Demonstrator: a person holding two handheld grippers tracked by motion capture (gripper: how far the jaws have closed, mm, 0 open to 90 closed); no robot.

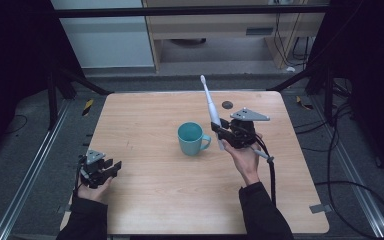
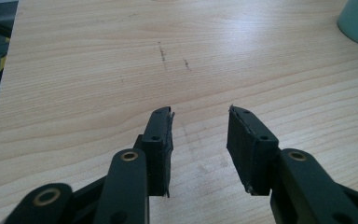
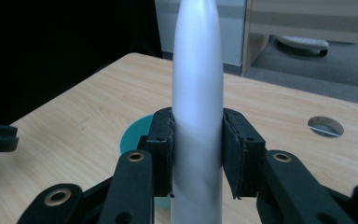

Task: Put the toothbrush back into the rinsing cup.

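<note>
At the table's near-left corner, the left gripper [image 1: 111, 167] rests with its 2 jaws spread wide over bare wood. Farther in, the right gripper [image 1: 218, 129] clamps a white electric toothbrush [image 1: 210, 107] by its handle just right of a teal mug [image 1: 191, 138], its long axis near upright, brush head up and tilted slightly left.

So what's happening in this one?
A person works at a wooden table with a gripper in each hand. The right gripper is clamped on a white electric toothbrush, holding it upright, brush end up, just beside a teal mug. The left gripper rests open and empty at the table's near left edge.
</note>
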